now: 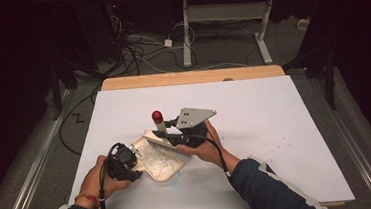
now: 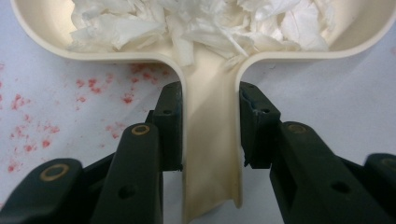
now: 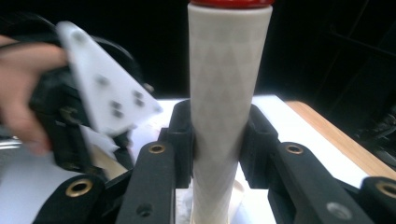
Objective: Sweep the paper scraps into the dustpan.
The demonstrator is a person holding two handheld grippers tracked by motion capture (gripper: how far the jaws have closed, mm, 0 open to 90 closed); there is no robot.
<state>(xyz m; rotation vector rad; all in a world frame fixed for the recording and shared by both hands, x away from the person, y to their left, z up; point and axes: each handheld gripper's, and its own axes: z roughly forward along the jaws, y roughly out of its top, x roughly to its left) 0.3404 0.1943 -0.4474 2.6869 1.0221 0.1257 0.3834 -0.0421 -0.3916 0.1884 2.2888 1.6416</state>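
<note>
Two grips are set: your left gripper point(image 2: 210, 126) clamps the cream dustpan point(image 2: 205, 70) by its handle, flat on the white table point(image 1: 275, 127), while your right gripper point(image 3: 217, 140) squeezes the brush point(image 3: 229, 93) handle above the paper scraps point(image 2: 196, 21).

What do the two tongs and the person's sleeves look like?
Both tongs are black: the left tongs trail a black cable, and the right tongs carry a grey three-cornered plate with dark holes. The jaws bear brass-coloured rivets. The sleeves are dark blue with pale trim; the left wrist wears an orange band.
</note>
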